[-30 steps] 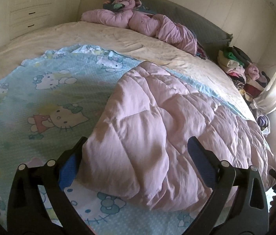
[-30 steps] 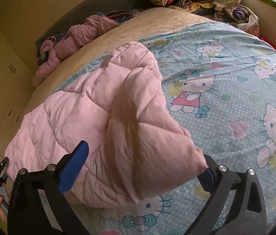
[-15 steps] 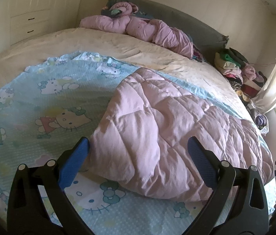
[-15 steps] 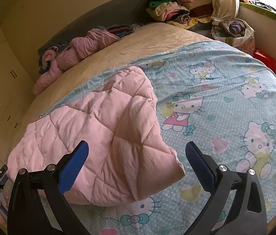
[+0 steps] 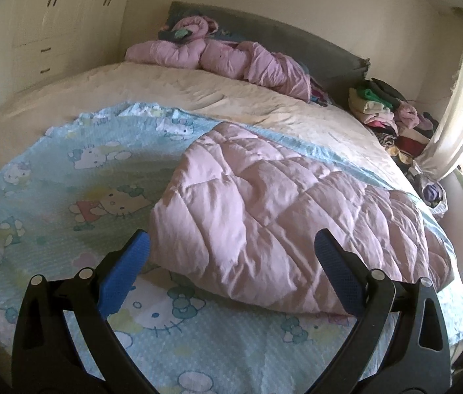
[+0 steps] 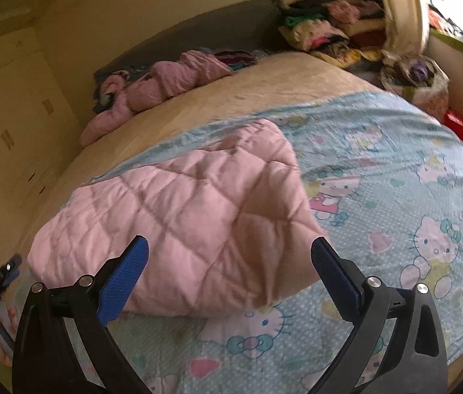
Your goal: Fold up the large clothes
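A pink quilted padded garment [image 5: 284, 210] lies folded over on a light-blue cartoon-cat sheet [image 5: 77, 184] on the bed; it also shows in the right wrist view [image 6: 185, 223]. My left gripper [image 5: 231, 262] is open and empty, held just above and short of the garment's near edge. My right gripper [image 6: 229, 262] is open and empty, also short of the garment's near edge on its other side. Neither gripper touches the cloth.
A second pink padded garment [image 5: 228, 59] lies crumpled by the grey headboard [image 5: 284, 36]. A pile of mixed clothes [image 5: 385, 111] sits beside the bed near a curtain [image 5: 461, 98]. White wardrobes [image 5: 40, 32] stand at the left. A red object [image 6: 461, 128] is on the floor.
Both grippers have let go of the pink garment and pulled back from it. The garment has dropped flat onto the sheet, folded over.
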